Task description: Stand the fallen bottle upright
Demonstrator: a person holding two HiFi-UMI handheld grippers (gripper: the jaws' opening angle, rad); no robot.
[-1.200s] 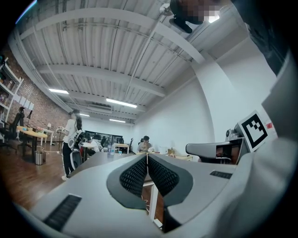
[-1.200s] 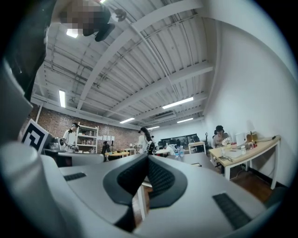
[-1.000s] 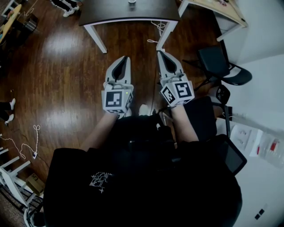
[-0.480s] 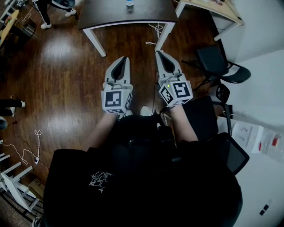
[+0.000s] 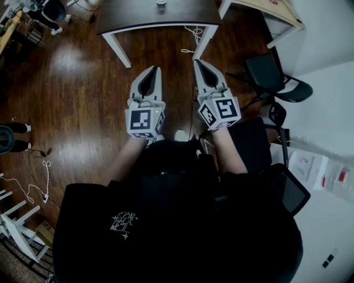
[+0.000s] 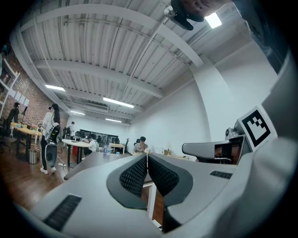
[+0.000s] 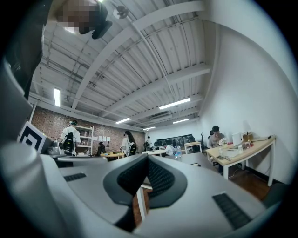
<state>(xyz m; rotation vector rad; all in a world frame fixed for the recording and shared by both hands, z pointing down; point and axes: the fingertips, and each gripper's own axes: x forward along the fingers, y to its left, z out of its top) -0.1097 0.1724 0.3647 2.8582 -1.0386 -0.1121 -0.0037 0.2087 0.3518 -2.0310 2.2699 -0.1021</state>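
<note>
Ahead, dark table (image 5: 185,14) stands on wood floor (image 5: 72,99); left claw (image 5: 153,69) and right claw (image 5: 197,62) clenched, empty.

We see the left gripper (image 5: 153,71) and the right gripper (image 5: 198,62) in pale grey, and each carries a white cube printed with black square markers. Their pads (image 6: 135,176) are black with a fine cross-hatched grain. We find the floor (image 5: 72,110) a glossy reddish-brown wood. The table (image 5: 182,14) has a dark brown top on white legs. The person's top (image 5: 166,221) is black with a small white line drawing. The chair (image 5: 265,74) is black, the near wall (image 6: 167,116) is white, and the brick wall (image 7: 51,123) is red-brown.
</note>
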